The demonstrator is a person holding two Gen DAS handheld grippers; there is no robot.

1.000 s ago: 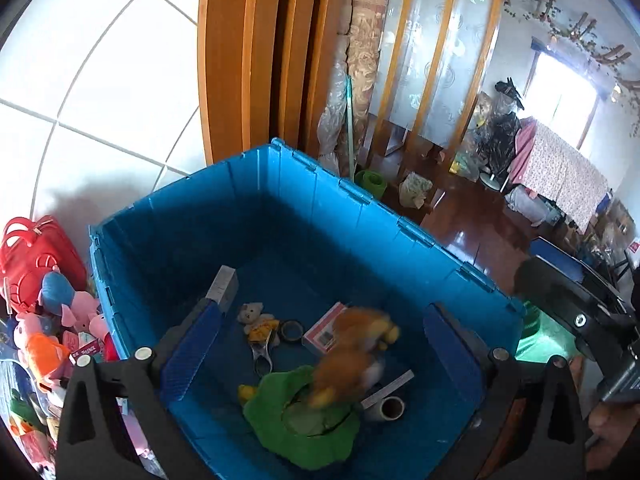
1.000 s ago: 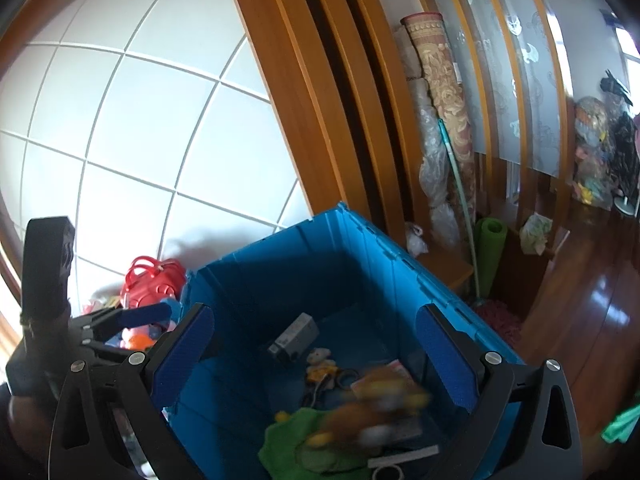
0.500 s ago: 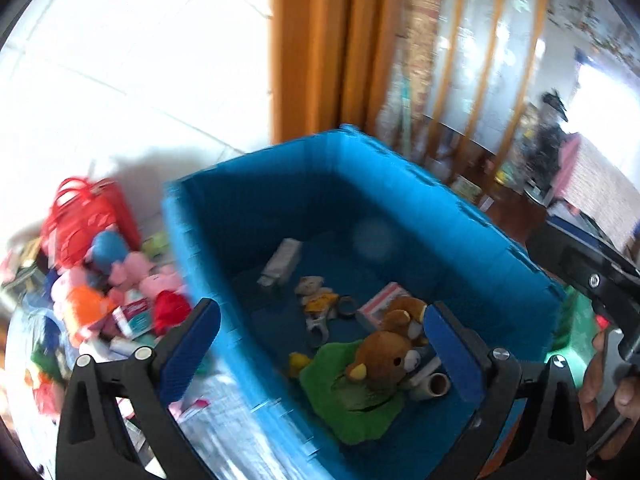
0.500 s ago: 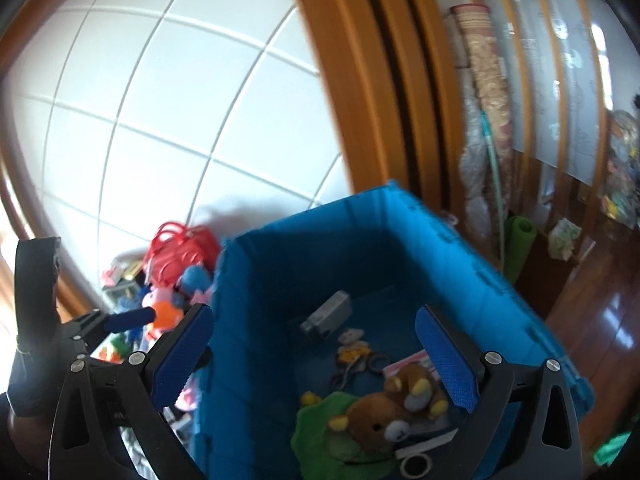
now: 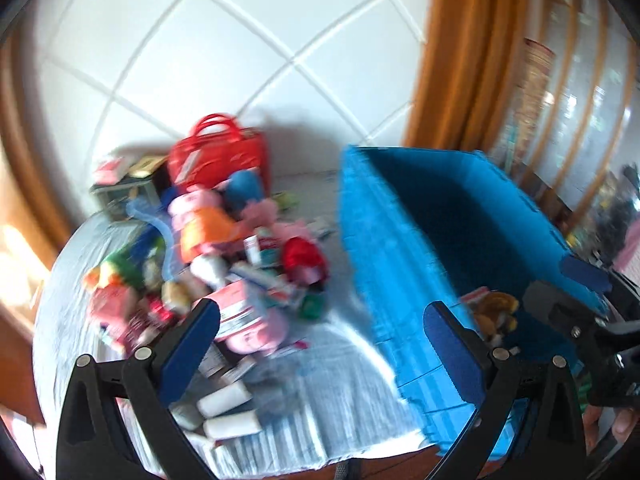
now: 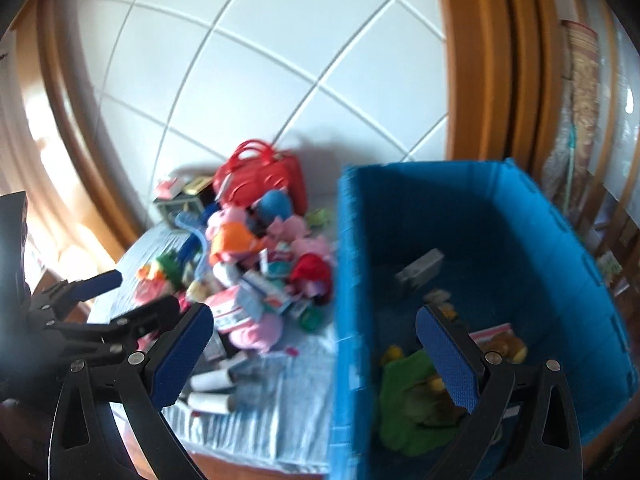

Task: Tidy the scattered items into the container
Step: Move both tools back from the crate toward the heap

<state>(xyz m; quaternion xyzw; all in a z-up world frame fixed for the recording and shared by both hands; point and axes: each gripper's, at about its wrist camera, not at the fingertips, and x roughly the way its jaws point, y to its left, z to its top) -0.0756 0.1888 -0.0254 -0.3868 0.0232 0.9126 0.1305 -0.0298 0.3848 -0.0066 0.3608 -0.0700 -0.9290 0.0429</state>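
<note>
- Left tongs: spread wide, holding nothing, touching nothing. They hang above the cloth-covered worktop, aimed at the gap between pile and container, presumably ready for a next pick.
- Right tongs: likewise released and empty, straddling the near left wall of the blue container.
- Just ahead of the left tongs: white tubes lie loose at the near edge of the scattered items.
- Ahead right of the right tongs, inside the container: a green cloth and a brown plush bear already stowed; motion blur hides finer detail.
- Farthest, behind the pile: a red handbag against the tiled wall.
</note>
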